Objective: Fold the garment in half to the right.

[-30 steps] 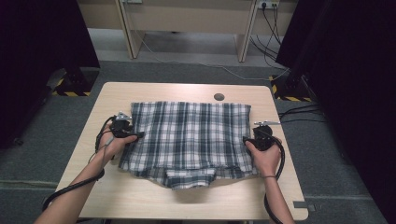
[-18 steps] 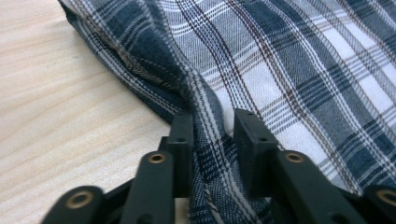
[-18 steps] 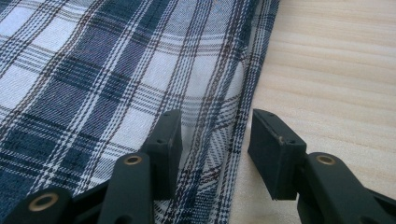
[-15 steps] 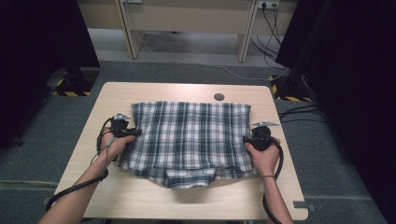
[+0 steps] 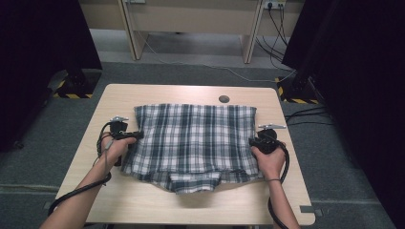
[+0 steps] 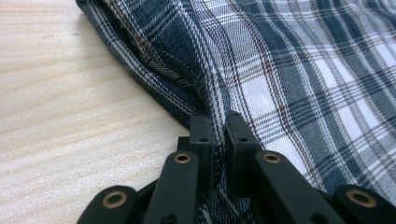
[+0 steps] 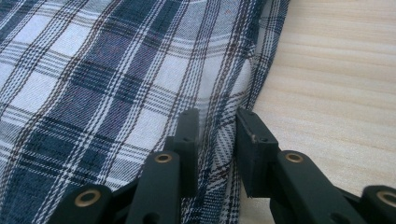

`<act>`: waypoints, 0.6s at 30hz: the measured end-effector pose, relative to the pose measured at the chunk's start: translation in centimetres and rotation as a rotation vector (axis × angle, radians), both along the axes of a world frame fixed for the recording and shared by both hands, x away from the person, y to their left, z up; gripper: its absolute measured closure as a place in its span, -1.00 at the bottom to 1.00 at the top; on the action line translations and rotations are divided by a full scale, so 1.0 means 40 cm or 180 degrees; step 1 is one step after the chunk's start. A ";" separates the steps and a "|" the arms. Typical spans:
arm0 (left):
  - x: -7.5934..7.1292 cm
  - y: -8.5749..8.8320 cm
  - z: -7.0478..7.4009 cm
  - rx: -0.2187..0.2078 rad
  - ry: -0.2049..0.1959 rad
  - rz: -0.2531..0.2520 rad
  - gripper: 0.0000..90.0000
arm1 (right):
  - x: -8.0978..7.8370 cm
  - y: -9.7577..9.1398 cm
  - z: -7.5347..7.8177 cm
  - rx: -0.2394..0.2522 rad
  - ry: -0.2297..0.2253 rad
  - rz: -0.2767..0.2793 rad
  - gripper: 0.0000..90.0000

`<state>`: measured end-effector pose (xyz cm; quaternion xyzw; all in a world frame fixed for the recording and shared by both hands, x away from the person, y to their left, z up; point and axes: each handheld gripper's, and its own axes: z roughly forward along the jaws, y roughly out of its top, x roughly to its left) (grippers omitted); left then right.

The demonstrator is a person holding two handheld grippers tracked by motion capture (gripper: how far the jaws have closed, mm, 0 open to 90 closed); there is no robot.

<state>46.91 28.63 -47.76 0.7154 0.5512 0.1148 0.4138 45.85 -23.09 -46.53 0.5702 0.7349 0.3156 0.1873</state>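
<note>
Pale wooden worktop [image 5: 157,205], plaid shirt [image 5: 196,136] spread flat at centre. Left gripper [image 6: 218,122] jaws clamped on shirt's side fold; right gripper [image 7: 215,122] jaws just closing, fabric between, gap remaining. Risk: right edge slips when lifted, fold skews.

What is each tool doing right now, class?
Left tool: just closed, shut on the folded blue-and-white plaid cotton shirt.
Right tool: just been closing, shirt between, gap remains.

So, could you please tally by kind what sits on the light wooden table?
Blue-and-white plaid cloth garment: 1
Black handheld left gripper: 1
Black handheld right gripper: 1
Total on the light wooden table: 3
</note>
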 end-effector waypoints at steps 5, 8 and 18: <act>-0.005 0.000 0.019 -0.0048 -0.0056 0.0003 0.86 | 0.000 0.001 0.000 0.0000 0.0004 -0.0013 0.60; -0.007 0.000 0.034 -0.0073 -0.0101 -0.0002 0.86 | 0.000 0.004 0.001 0.0007 0.0015 -0.0027 0.62; -0.006 -0.007 0.082 -0.0117 -0.0201 -0.0036 0.86 | 0.002 0.010 0.001 0.0006 0.0014 -0.0047 0.70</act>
